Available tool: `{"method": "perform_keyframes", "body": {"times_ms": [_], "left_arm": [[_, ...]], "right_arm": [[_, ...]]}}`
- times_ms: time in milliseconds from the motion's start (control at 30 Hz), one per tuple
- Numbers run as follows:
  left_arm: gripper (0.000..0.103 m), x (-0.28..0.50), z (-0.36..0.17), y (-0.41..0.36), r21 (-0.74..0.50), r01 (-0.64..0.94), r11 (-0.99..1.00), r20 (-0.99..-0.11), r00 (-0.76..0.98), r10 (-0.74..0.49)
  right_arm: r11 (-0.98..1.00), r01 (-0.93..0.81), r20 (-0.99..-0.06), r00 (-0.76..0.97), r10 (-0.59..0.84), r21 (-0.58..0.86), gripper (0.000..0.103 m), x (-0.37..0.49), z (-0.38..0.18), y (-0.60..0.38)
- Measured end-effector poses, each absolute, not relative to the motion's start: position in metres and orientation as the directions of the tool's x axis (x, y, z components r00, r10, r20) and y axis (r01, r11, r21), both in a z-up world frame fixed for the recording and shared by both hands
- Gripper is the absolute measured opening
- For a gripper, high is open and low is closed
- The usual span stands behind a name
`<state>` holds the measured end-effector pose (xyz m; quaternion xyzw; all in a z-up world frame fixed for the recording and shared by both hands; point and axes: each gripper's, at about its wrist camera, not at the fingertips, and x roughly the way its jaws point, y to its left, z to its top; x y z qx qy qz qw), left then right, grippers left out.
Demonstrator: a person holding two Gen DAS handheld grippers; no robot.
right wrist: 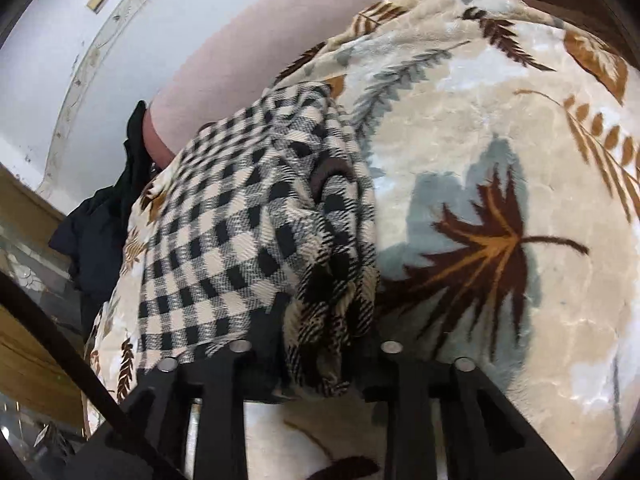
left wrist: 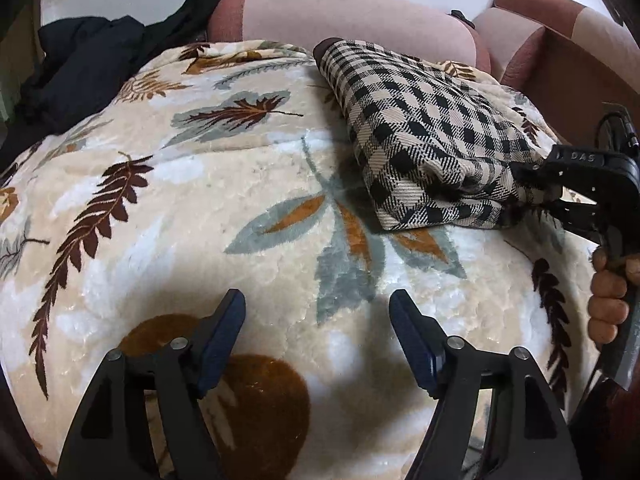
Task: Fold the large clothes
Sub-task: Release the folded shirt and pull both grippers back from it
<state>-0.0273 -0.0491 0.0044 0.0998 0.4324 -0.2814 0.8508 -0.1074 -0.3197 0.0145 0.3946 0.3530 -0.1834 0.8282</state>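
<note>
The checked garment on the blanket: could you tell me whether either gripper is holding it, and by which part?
The right gripper is shut on the checked garment, pinching a bunched edge at its near end. The left gripper is open and holds nothing.

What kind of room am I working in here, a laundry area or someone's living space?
Most likely a home living room. The black-and-cream checked garment lies on a plush leaf-print blanket spread over a pink-and-brown upholstered sofa, with a dark garment heap at one end and a plain white wall behind.

Coarse woven checked cloth [left wrist: 416,128] lies on a plush, faintly glossy leaf-print blanket [left wrist: 200,208]; matt black plastic claw [left wrist: 318,340].
</note>
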Motion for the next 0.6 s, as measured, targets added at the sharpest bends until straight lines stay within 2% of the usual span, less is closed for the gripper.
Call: {"method": "perform_keyframes", "body": {"times_ms": [167,333,467,600], "left_arm": [[0.079,-0.035,-0.001,-0.056,-0.001,0.576,0.818,-0.771,0.520,-0.367],[0.083,-0.037,-0.004,-0.056,0.009,0.563,0.827,-0.755,0.546,-0.364],[0.090,-0.034,-0.006,-0.057,-0.007,0.560,0.829,-0.757,0.538,-0.370],[0.092,-0.034,-0.008,-0.062,0.023,0.560,0.828,-0.759,0.549,-0.350]], "right_arm": [[0.572,0.634,-0.709,0.694,-0.125,0.520,0.041,-0.133,0.028,-0.338],[0.523,0.701,-0.697,0.671,-0.254,0.484,0.042,-0.164,0.043,-0.346],[0.513,0.705,-0.692,0.672,-0.262,0.490,0.042,-0.172,0.045,-0.347],[0.594,0.616,-0.647,0.736,-0.200,0.517,0.042,-0.165,0.054,-0.327]]}}
